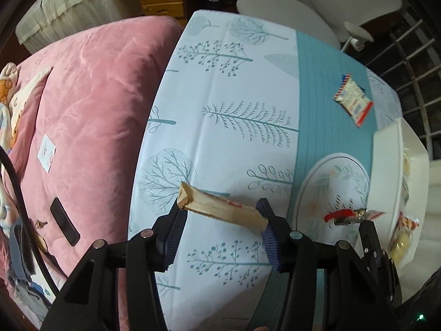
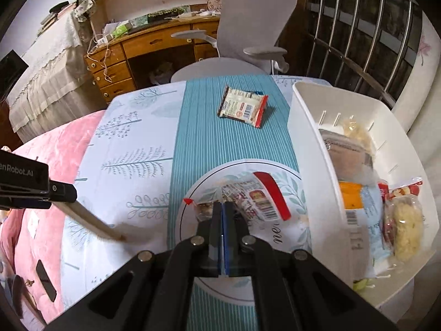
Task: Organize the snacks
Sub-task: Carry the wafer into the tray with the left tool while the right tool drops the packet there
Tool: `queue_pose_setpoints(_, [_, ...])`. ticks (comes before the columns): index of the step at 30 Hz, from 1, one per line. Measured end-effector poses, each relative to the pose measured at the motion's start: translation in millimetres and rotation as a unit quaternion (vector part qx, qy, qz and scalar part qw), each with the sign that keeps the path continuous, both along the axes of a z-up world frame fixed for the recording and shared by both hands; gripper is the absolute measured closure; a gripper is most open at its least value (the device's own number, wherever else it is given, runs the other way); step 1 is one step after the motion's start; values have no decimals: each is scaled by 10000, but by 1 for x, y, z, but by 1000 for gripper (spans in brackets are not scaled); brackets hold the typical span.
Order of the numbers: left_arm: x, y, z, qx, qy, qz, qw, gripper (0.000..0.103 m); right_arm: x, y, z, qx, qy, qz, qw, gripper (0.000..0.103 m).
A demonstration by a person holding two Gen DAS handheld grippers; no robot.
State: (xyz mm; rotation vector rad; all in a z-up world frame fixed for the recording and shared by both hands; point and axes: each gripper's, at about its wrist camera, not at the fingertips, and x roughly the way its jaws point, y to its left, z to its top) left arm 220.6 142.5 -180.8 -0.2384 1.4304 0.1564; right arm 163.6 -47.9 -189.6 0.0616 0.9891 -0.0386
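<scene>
Mid-sort at a bedroom tabletop (image 2: 132, 143): we hold our left gripper (image 1: 220, 215) above the tree-printed cloth, its jaws spread about as wide as the long tan snack bar (image 1: 220, 207) they clamp end to end, the bar lifted clear of the cloth and tilted; our right gripper (image 2: 222, 207) hangs over the round printed plate (image 2: 292, 182), its jaws pressed together on the edge of a clear red-trimmed snack packet (image 2: 253, 195), which sits over the plate, though we cannot tell whether it is resting on it or just raised; beside the plate, on our right, the white bin (image 2: 306, 127) already carries several wrapped snacks, among them pale puffed pieces in clear bags and an orange-labelled pack, so we judge a good share of the sorting done; still outside the bin are the two items in our jaws and one flat white packet (image 2: 244, 107) with a red edge, lying alone on the teal striped runner (image 2: 204, 138) toward the far side of the tabletop, well apart from both grippers; by our reckoning three snacks remain to be stowed, and the bin looks to have room near its front; a pink quilt (image 1: 91, 104) covers the bed to our left and a grey office chair (image 2: 248, 27) stands beyond the table.
</scene>
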Motion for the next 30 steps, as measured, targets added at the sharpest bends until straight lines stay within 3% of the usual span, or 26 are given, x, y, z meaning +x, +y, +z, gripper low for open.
queue_pose_setpoints(9, [-20, -6, 36, 18, -302, -446, 9985, 54, -29, -13, 42, 12, -399, 10, 9992, 103])
queue_pose_setpoints(17, [-28, -32, 61, 19, -327, -785, 9964, 54, -52, -42, 70, 323, -628, -185, 9973, 103])
queue_pose_setpoints(30, [-36, -121, 118, 31, -697, -1120, 9913, 54, -71, -122, 104, 501, -1036, -26, 9934, 103])
